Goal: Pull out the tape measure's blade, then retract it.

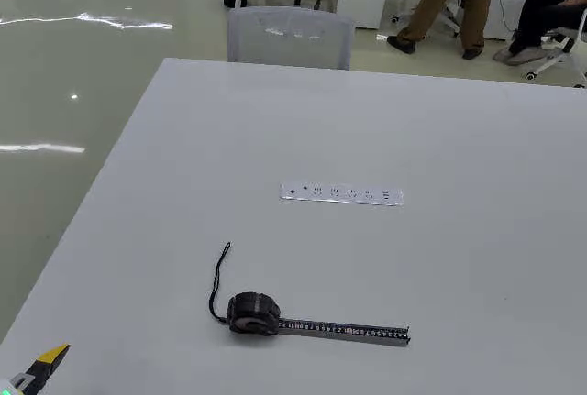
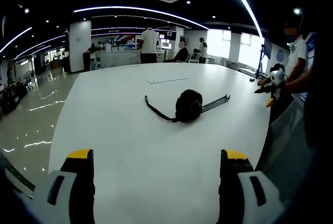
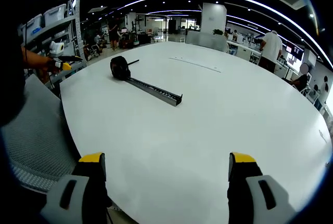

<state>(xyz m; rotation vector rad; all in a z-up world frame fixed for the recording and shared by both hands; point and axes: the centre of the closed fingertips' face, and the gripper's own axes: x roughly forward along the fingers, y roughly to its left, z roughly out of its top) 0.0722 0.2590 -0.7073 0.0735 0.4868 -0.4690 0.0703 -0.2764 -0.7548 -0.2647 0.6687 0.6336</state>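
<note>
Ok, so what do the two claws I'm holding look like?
They match. The left claw has two blocky jaws with yellow tips, black inner faces and pale grey outer shells, each with a dark oval slot. The right claw has the same yellow tips, black faces and slotted grey shells. The head view catches a yellow-tipped claw, pointed, black beneath.
</note>
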